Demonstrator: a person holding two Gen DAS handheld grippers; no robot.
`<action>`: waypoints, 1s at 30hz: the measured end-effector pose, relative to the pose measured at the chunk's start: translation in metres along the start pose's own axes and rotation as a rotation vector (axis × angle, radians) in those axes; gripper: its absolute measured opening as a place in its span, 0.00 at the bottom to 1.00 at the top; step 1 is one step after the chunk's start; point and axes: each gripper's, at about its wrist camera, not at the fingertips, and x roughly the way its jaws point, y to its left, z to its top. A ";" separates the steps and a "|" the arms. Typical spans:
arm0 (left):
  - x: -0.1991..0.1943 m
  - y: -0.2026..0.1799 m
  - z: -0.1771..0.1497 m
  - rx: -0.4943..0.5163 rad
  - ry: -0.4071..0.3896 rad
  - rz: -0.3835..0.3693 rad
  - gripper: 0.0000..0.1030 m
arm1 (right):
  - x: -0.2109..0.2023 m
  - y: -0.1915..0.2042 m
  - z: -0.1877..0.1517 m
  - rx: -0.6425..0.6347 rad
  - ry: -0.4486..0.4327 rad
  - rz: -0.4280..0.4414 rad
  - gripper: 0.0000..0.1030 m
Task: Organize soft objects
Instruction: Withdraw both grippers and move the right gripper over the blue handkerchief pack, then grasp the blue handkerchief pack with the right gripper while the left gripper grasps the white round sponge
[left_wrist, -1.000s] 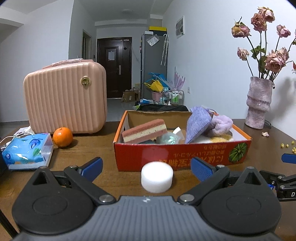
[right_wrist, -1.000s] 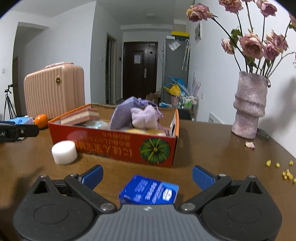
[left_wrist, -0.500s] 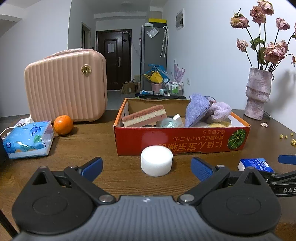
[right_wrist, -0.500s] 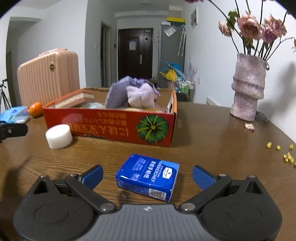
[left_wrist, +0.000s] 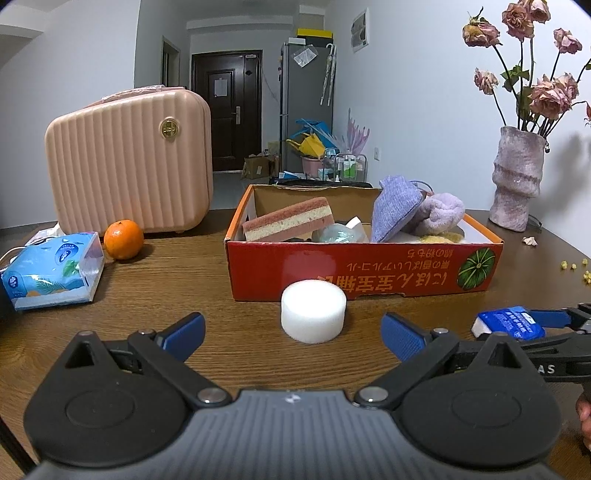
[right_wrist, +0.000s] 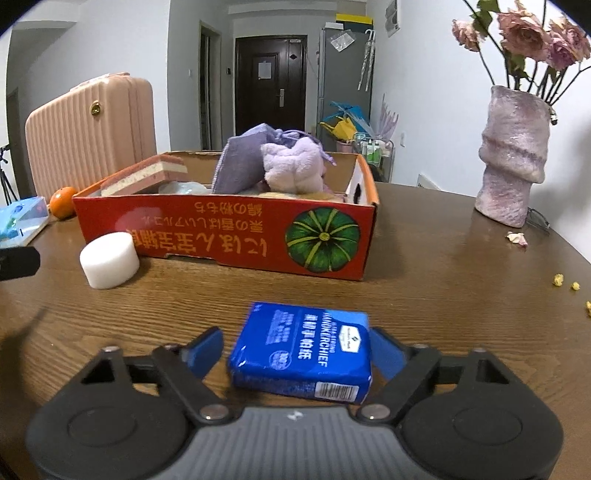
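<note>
A red cardboard box (left_wrist: 369, 269) (right_wrist: 229, 236) on the wooden table holds a pink sponge (left_wrist: 288, 219), a purple cloth pouch (left_wrist: 395, 206) and a lilac plush (right_wrist: 291, 166). A white foam cylinder (left_wrist: 313, 315) (right_wrist: 109, 259) stands in front of the box. My left gripper (left_wrist: 291, 334) is open, with the cylinder just ahead of its fingertips. A blue tissue packet (right_wrist: 304, 350) (left_wrist: 509, 322) lies on the table between the fingers of my right gripper (right_wrist: 295, 350). The right fingers stand close on both sides of the packet; a small gap shows on the left.
A pink suitcase (left_wrist: 129, 162), an orange (left_wrist: 123, 239) and a tissue pack (left_wrist: 51, 271) stand at the left. A vase with dried roses (right_wrist: 513, 158) stands at the right. Yellow crumbs (right_wrist: 565, 282) lie near the right table edge.
My right gripper has moved forward around the blue packet and its fingers have narrowed towards it. My left gripper has drawn back a little from the white cylinder.
</note>
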 end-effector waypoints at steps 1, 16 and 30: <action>0.000 0.000 0.000 0.001 0.001 0.001 1.00 | 0.003 0.001 0.001 0.000 0.010 0.009 0.71; 0.009 0.000 -0.002 0.002 0.023 0.008 1.00 | 0.005 0.015 0.012 -0.003 -0.082 0.028 0.70; 0.051 -0.005 0.007 -0.002 0.095 0.034 1.00 | 0.008 0.010 0.021 0.041 -0.147 0.003 0.70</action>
